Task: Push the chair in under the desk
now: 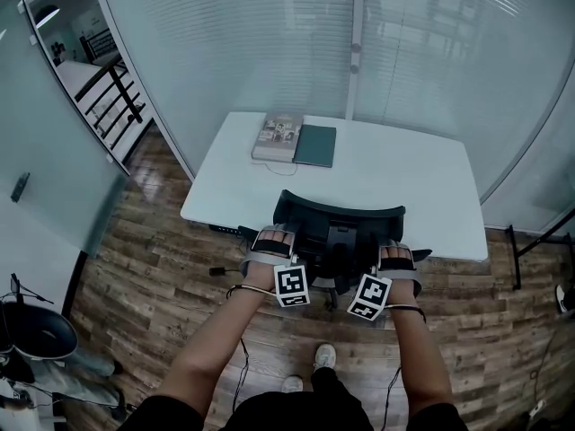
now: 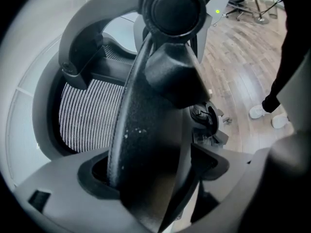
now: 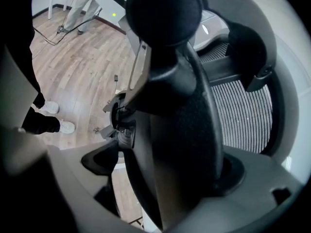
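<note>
— Well, where's the chair [image 1: 338, 225]?
— Against the desk's [image 1: 409, 173] near edge, back towards you.
— Grip?
— Your left gripper [image 1: 272, 241] and right gripper [image 1: 396, 258] each clamp a black frame bar of the chair, jaws pinching it, both just short of the desk.

I get cool, even light through the blinds [image 1: 225, 43]; glare sheens the floor [image 1: 153, 241]; both gripper views bend toward black edges, chair [image 2: 146, 130] close and soft.
</note>
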Tool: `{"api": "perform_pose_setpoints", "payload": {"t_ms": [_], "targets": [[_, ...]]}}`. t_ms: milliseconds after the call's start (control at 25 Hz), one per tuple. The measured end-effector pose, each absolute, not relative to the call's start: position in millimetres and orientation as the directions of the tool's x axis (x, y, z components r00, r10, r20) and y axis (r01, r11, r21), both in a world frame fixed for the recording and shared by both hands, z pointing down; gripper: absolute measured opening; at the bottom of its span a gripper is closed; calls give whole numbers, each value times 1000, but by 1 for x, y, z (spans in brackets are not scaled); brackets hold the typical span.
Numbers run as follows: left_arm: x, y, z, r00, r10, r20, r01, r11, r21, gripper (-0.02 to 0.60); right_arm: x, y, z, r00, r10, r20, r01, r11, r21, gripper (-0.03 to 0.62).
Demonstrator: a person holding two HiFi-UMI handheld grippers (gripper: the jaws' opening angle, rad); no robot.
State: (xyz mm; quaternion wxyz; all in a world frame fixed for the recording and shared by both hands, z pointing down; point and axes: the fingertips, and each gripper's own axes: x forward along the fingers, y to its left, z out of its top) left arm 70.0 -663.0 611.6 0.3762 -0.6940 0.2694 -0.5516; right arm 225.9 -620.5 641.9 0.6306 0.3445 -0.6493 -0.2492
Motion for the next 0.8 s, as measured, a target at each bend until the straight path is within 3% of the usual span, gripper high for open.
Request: {"api": "perform_pose_setpoints", "payload": {"t_ms": [800], "targets": [[61,-679,609,260,-788,558,53,-565,-823,434,215,-632,640,49,-764,643,-152,631,761,526]]}}
